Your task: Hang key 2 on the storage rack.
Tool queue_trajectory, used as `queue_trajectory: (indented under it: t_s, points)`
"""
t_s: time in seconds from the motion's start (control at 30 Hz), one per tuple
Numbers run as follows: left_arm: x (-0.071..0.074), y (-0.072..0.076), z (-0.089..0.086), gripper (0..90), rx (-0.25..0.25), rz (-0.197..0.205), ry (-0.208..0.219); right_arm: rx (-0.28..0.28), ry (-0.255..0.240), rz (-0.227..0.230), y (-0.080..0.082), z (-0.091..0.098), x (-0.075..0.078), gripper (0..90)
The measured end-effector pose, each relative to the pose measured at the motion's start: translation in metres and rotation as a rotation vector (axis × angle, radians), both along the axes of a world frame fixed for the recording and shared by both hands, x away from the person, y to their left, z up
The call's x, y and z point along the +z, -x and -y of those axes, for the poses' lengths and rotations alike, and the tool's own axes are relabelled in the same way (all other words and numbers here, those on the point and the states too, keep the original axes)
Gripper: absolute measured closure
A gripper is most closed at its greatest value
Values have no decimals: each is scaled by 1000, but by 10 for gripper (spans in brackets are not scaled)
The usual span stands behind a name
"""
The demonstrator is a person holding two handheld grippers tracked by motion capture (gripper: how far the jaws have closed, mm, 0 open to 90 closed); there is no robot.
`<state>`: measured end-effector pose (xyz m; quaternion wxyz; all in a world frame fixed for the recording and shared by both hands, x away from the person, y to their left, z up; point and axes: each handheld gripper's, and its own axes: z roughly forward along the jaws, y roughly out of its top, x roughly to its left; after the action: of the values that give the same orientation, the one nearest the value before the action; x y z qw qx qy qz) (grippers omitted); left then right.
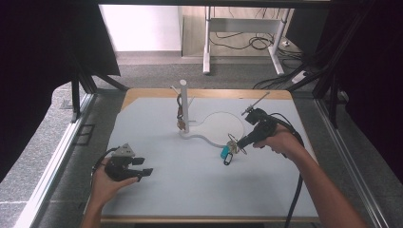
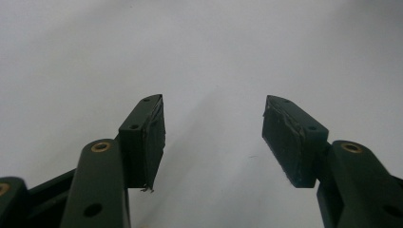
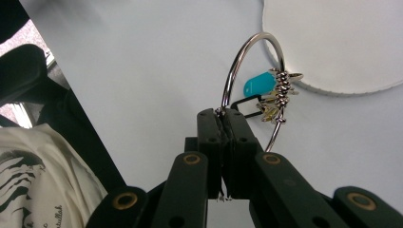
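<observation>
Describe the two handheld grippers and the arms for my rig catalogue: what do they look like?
Both grippers, left gripper and right gripper, are black pistol-shaped tools with two dark jaws, flat rectangular pads and brass-coloured rivets. The left carries a grey three-cornered plate; a black cable trails from the right. The forearms are bare, without sleeves.

High view: even, diffuse room light on the pale table [image 1: 190,180], no glare; the left and right borders fall into near-black. Brightest patch is the white wall far beyond the jaws. Picture soft and low in detail, with mild bending of straight lines toward the edges.

Left gripper view: flat grey-white ground, brighter ahead of the jaws, dimmer in the top corners. A faint soft shadow runs forward between the jaws. Jaws sharp enough; surface featureless.

Right gripper view: bright, cool light. The key ring [image 3: 247,71] just above the jaws carries thin specular highlights. Shirt and dark shapes left of the jaws are blurred.
</observation>
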<state>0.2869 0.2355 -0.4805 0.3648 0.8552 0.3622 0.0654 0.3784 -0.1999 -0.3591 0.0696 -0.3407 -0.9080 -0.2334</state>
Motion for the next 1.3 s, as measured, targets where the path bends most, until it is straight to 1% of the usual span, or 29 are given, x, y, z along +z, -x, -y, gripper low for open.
queue_trajectory:
  t_s: [0.2, 0.3, 0.4, 0.57, 0.63, 0.8, 0.9, 1.0, 1.23, 1.3]
  points:
    - [-1, 0, 1, 405, -6, 2, -3, -6, -14, 6, -4, 0, 9, 872]
    - [-1, 0, 1, 405, -6, 1, -3, -8, -23, 25, -7, 1, 15, 872]
    - [0, 0, 1, 405, -3, 1, 1, -18, -35, 34, -10, 3, 20, 872]
    - [0, 0, 0, 405, 0, 0, 4, -24, -39, 49, -14, 3, 27, 873]
    - [0, 1, 0, 406, 1, 2, 6, -35, -43, 56, -18, 3, 32, 872]
    - [0, 1, -1, 406, 1, 2, 6, -47, -46, 61, -23, 3, 38, 872]
    - [1, 1, -2, 405, -1, 2, 1, -52, -48, 73, -25, 2, 41, 872]
    - [2, 1, -4, 406, 6, 3, 9, -60, -51, 88, -28, 1, 47, 873]
    - [2, 1, -3, 406, 3, 1, 9, -72, -53, 89, -35, -2, 52, 873]
    - [2, 1, -4, 406, 4, 3, 9, -78, -65, 78, -39, -3, 53, 873]
